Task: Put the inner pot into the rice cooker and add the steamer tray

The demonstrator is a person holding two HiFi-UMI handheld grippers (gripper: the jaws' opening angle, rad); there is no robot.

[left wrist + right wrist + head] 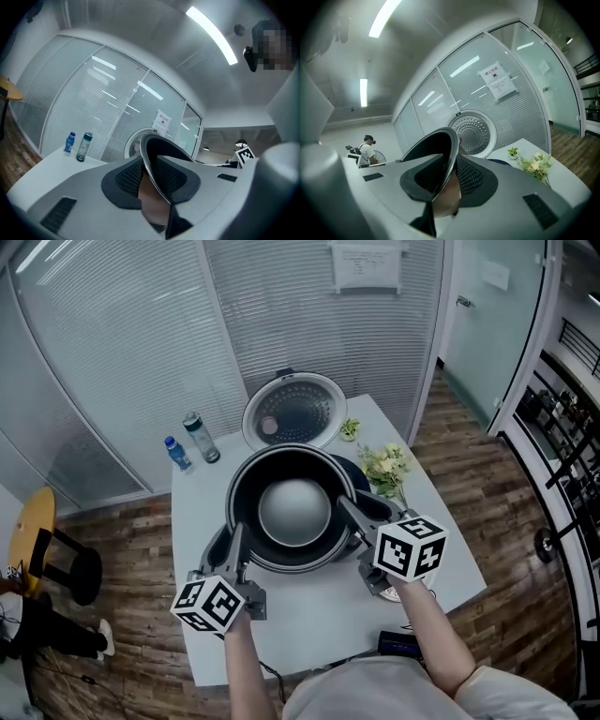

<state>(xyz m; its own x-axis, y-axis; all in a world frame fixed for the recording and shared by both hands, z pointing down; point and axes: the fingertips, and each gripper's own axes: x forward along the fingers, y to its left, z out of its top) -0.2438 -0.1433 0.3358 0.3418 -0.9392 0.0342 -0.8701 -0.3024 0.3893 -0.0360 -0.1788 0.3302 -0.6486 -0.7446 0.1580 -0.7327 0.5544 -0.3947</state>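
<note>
The left gripper [234, 542] and right gripper [360, 513] clamp their fingers on opposite rims of the round, glossy dark pot [295, 512], held over the cooker [364, 480]. Its perforated lid [295, 411] stands open behind. 2 bottles [200, 437] stand to the left and flowers [386, 467] to the right on the white desk [319, 615].

an office — curved glass partitions [112, 362] (striped), a posted notice [367, 266].
</note>
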